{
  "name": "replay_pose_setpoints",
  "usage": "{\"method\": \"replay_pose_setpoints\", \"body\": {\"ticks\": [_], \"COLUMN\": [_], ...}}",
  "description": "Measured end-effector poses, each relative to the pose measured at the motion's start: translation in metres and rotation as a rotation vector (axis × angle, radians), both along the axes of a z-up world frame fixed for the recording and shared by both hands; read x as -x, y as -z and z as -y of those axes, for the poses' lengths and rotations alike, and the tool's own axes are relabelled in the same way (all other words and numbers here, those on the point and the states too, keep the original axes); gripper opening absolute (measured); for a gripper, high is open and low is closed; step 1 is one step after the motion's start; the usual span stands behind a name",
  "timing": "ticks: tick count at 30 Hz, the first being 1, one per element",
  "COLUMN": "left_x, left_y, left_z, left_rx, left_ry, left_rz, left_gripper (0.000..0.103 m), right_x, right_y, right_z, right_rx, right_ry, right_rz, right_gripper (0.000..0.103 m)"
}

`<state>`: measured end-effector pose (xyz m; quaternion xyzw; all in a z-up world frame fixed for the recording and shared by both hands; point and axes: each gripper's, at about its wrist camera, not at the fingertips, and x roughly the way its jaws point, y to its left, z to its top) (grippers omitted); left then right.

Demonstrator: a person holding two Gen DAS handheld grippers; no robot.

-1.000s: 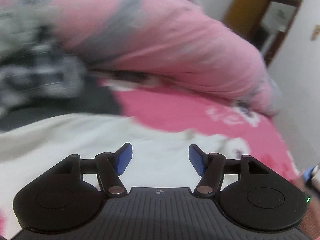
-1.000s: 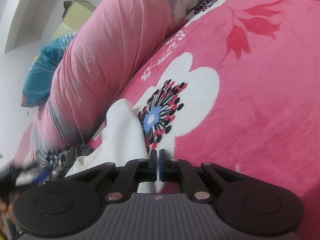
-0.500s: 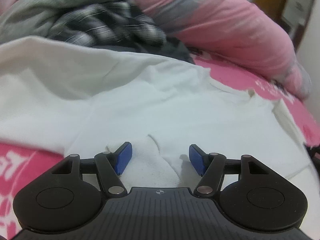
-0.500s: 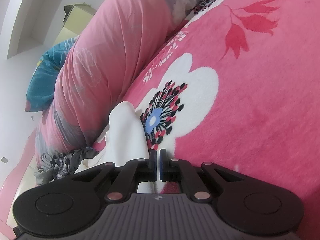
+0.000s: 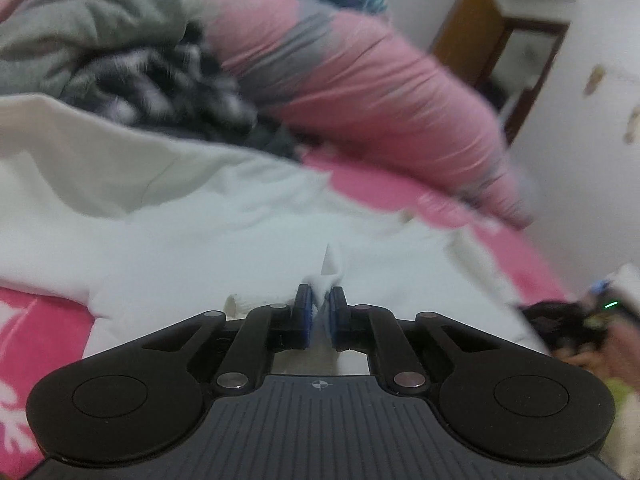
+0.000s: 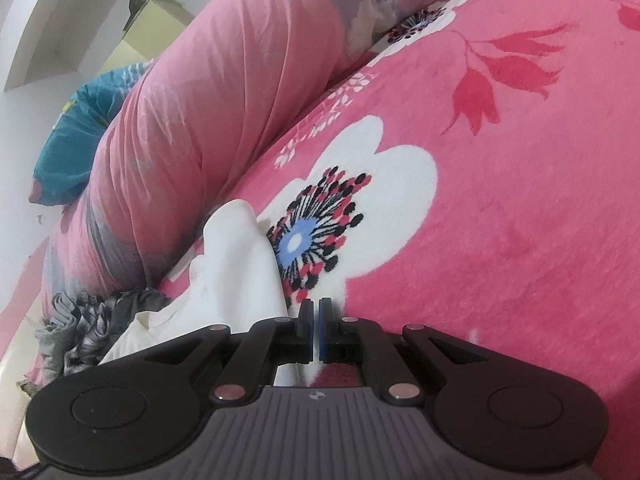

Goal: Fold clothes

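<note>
A white garment [image 5: 200,248] lies spread on the pink flowered bedspread [image 5: 380,188]. My left gripper [image 5: 319,300] is shut on a small raised fold of it; a white peak of cloth sticks up between the blue pads. In the right wrist view, a bunched ridge of the same white garment [image 6: 236,264] climbs to my right gripper [image 6: 315,312]. That gripper is shut just above the bedspread [image 6: 500,240]. The cloth passes behind its left finger, so the pinch itself is mostly hidden.
A rolled pink and grey quilt [image 5: 360,92] runs along the far side of the bed. A heap of grey and plaid clothes [image 5: 140,72] lies behind the white garment. A teal pillow [image 6: 76,140] is against the wall. A blurred hand with the other tool [image 5: 580,320] shows at the right edge.
The left gripper came down and forward onto the white garment, then its open jaws shut on a fold of it. The right gripper stayed shut and hardly moved.
</note>
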<state>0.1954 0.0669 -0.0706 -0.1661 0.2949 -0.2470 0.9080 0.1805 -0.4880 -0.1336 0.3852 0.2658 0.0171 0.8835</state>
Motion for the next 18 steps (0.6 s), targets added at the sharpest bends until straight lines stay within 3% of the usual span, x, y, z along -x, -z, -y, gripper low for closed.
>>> {"method": "replay_pose_setpoints", "body": {"ticks": [3,6,8,11,14,16,18], "left_x": [0.008,0.016,0.016,-0.003,-0.026,-0.033,-0.036], "left_y": [-0.012,-0.019,-0.02,-0.016,-0.013,-0.004,0.012], "left_z": [-0.008,-0.009,-0.006,-0.004,-0.009,-0.009,-0.01], "left_rx": [0.124,0.175,0.149,0.061,0.065,0.025,-0.016], "left_ry": [0.061,0.102,0.075,-0.04,-0.095,-0.116,-0.109], "left_rz": [-0.027,-0.025,0.002,0.042,0.036,0.028,-0.03], "left_gripper": [0.007,0.007,0.007,0.007,0.007,0.007,0.007], "right_x": [-0.001,-0.001,-0.001,-0.001,-0.001,-0.001,-0.001], "right_y": [0.0,0.0,0.0,0.001,0.001,0.001,0.001], "right_z": [0.0,0.0,0.0,0.001,0.002,0.002,0.003], "right_rx": [0.006,0.007,0.009,0.005,-0.002,-0.005,-0.01], "right_ry": [0.0,-0.001,-0.001,-0.002,-0.002,-0.002,-0.003], "right_rz": [-0.001,0.0,0.0,0.002,0.004,0.006,0.007], "right_gripper": [0.001,0.001,0.001,0.001,0.001,0.001,0.001]}}
